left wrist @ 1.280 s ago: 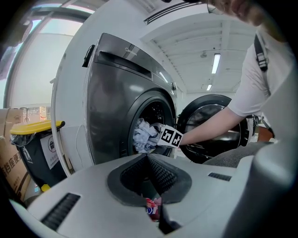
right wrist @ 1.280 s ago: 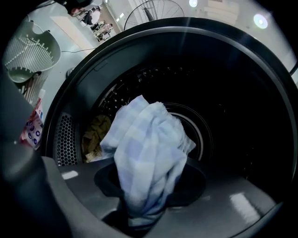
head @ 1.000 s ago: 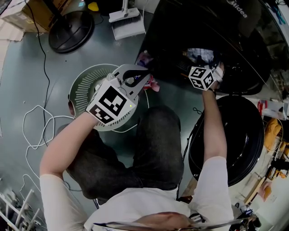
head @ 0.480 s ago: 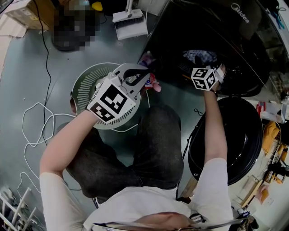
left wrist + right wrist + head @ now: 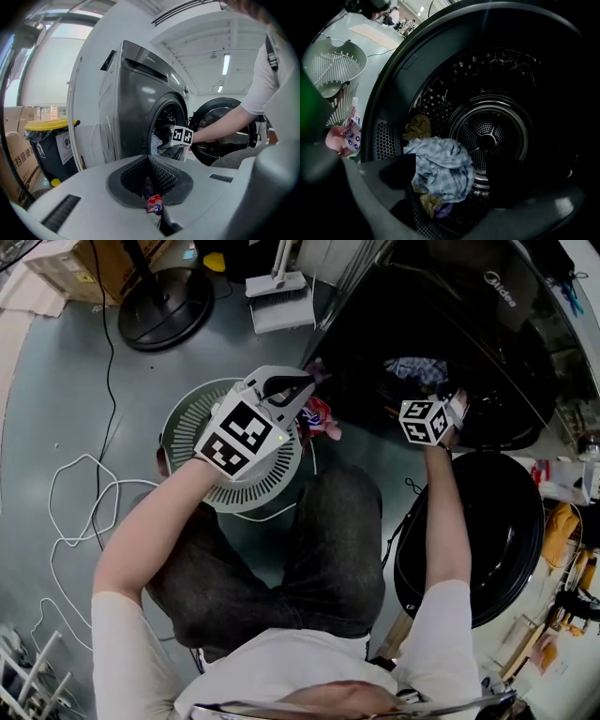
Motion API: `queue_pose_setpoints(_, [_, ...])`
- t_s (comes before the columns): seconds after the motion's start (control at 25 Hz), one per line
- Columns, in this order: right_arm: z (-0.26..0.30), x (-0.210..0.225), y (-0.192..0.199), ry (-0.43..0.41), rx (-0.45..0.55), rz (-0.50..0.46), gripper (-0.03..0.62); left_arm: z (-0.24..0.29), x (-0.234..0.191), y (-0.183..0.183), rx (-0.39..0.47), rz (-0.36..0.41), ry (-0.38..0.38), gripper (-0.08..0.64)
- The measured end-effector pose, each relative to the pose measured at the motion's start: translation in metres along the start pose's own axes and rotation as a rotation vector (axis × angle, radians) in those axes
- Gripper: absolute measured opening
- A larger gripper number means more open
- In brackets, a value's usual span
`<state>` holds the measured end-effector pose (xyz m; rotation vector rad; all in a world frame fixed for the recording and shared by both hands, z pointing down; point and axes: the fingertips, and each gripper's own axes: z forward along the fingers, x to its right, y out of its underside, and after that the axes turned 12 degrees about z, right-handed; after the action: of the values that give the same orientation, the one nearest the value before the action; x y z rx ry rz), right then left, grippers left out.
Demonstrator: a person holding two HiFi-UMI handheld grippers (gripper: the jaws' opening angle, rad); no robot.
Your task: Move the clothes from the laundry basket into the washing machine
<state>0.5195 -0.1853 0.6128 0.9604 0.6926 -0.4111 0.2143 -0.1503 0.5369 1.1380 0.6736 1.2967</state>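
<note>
Counted two grippers, one per hand.

Left gripper (image 5: 151,187): clamped tight on one pink patterned garment (image 5: 321,414), held up just beside the rim of the single white laundry basket (image 5: 187,423) and short of the drum mouth.

Right gripper (image 5: 457,178): at the mouth of the one washing machine (image 5: 487,315), with jaws just opened and now standing wide, pressing on nothing.

Ahead of those jaws, inside the drum (image 5: 490,136):
- one blue checked garment (image 5: 440,168) in a heap, close by the left pad but loose
- one mustard piece (image 5: 417,126) higher against the perforated wall
- tan and purple scraps under the blue heap, not countable as separate garments

So at least two garments in the drum, one in the left grip.

One round door (image 5: 478,531), swung fully open beside the right arm.

Elsewhere on the floor: one black round stand base (image 5: 164,306), one dustpan with brush (image 5: 281,310), one loose white cable (image 5: 70,512).

In the left gripper view, one dark bin (image 5: 47,140) with a yellow rim beside the machine.
</note>
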Motion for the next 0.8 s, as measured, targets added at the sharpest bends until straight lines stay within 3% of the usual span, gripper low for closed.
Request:
queue_pose_setpoints(0.16, [-0.015, 0.004, -0.010, 0.010, 0.029, 0.005, 0.441, 0.001, -0.010, 0.005, 0.005, -0.062, -0.012, 0.006])
queue_pose_setpoints(0.36, [-0.035, 0.007, -0.027, 0.033, 0.069, 0.017, 0.340, -0.001, -0.013, 0.007, 0.005, -0.026, -0.017, 0.006])
queue_pose_setpoints(0.52, [-0.051, 0.009, -0.037, 0.014, 0.083, 0.118, 0.321, -0.001, -0.014, 0.002, 0.020, -0.027, -0.020, 0.006])
queue_pose_setpoints(0.6, [-0.060, 0.010, -0.043, 0.014, 0.099, 0.168, 0.283, -0.001, -0.016, -0.001, 0.027, -0.025, -0.022, 0.006])
queue_pose_setpoints(0.8, [-0.081, 0.003, -0.061, -0.013, 0.141, 0.218, 0.260, -0.007, -0.021, 0.000, 0.035, -0.030, -0.035, 0.006])
